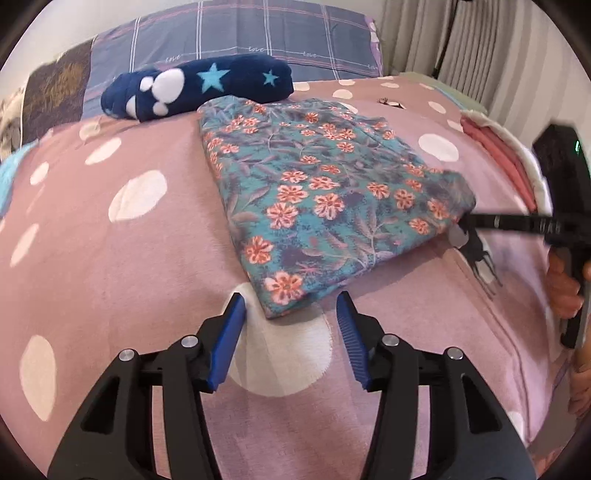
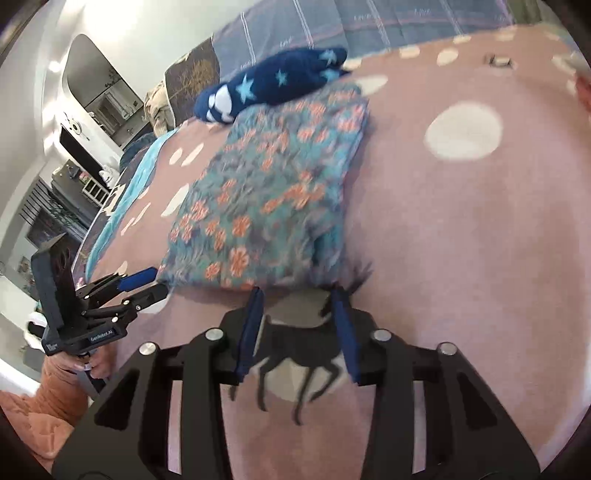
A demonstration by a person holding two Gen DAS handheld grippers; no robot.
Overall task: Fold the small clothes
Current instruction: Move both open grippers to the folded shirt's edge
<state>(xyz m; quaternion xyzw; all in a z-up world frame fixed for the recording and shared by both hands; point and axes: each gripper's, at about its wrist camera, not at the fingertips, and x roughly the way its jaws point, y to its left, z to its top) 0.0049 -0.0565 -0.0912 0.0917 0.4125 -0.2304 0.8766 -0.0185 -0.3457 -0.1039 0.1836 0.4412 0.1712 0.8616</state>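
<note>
A folded teal garment with orange flowers [image 1: 317,192] lies flat on the pink polka-dot blanket [image 1: 110,240]; it also shows in the right wrist view [image 2: 266,199]. My left gripper [image 1: 291,306] is open, its blue pads just short of the garment's near corner, holding nothing. My right gripper [image 2: 299,299] is open at the garment's near edge, over a black deer print [image 2: 295,350]. In the left wrist view the right gripper [image 1: 463,221] reaches the garment's right corner. The left gripper also shows in the right wrist view [image 2: 149,282], open at the garment's left corner.
A rolled navy fleece with stars and paw prints [image 1: 195,86] lies just behind the garment. A plaid pillow [image 1: 258,33] is at the head of the bed. Curtains [image 1: 480,44] hang at the right. Folded pink cloth [image 1: 495,147] lies at the bed's right edge.
</note>
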